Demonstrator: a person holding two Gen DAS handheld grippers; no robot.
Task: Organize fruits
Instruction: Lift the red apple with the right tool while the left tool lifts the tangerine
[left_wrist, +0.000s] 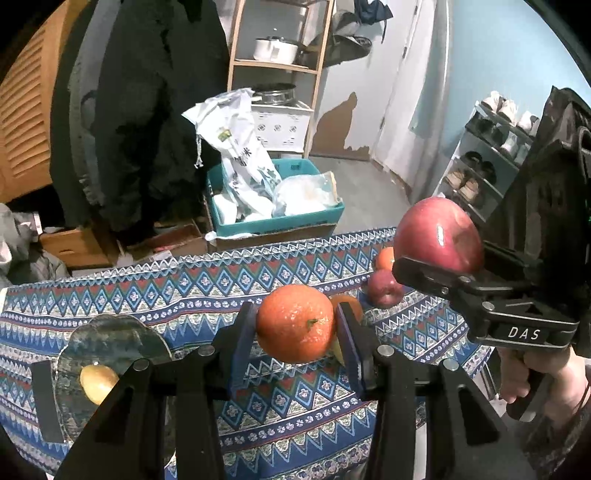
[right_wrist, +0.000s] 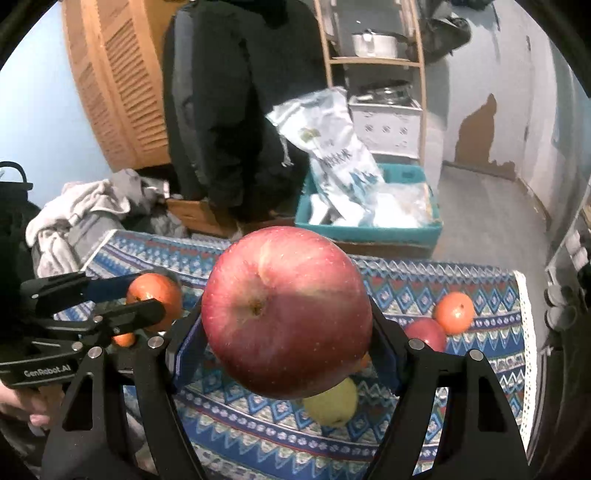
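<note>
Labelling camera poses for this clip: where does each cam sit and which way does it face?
Left wrist: on the left gripper, looking forward and down along its fingers at the orange it grips, over the patterned tablecloth; the right gripper and the hand holding it show at right.
Right wrist: on the right gripper, facing the same way, filled by the red apple it grips; the left gripper shows at left.
Shared: both held fruits, tablecloth, teal box, wooden shelf, each other's gripper.

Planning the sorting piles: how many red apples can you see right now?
2. One red apple is held in the right gripper; a smaller one lies on the patterned cloth beside an orange. Others may be hidden behind the held fruit.
</note>
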